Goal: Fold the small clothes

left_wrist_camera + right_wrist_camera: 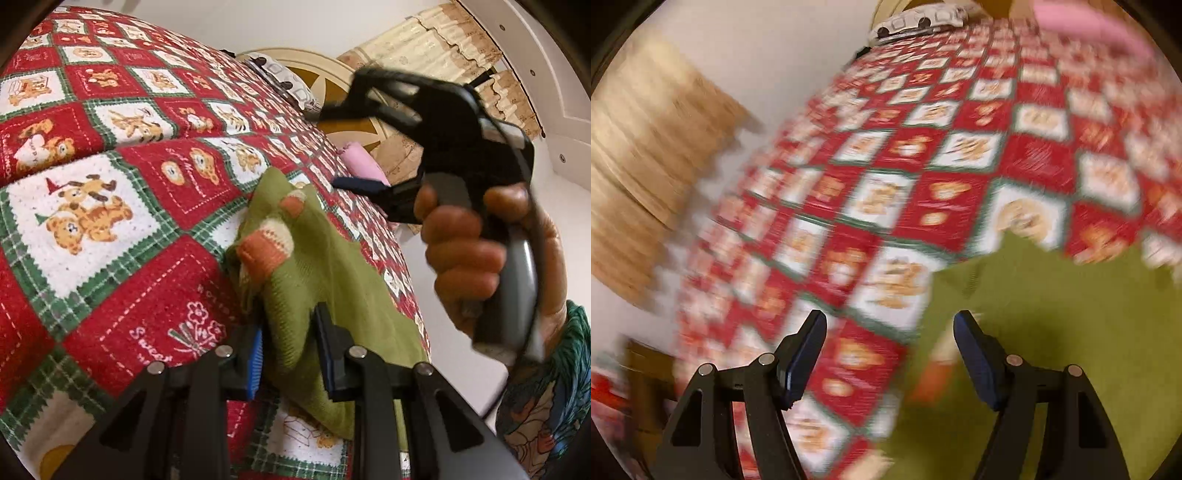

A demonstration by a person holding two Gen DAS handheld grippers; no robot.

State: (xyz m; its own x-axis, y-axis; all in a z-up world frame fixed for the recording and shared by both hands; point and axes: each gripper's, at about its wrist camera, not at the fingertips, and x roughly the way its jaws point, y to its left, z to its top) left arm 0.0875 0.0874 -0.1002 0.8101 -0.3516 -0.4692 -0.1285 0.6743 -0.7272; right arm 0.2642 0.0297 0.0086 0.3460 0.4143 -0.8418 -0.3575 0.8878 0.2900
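Note:
A small green knitted garment with orange and cream patches lies bunched on a red, white and green bear-patterned bedspread. My left gripper is shut on a fold of the garment's near edge. My right gripper is held in a hand above and right of the garment, jaws apart and empty. In the blurred right wrist view the right gripper is open above the bedspread, with the green garment at lower right under its right finger.
A pink folded item lies further along the bed, also at the top right of the right wrist view. A patterned pillow sits at the headboard. Beige curtains hang beyond; the bed edge drops to pale floor on the right.

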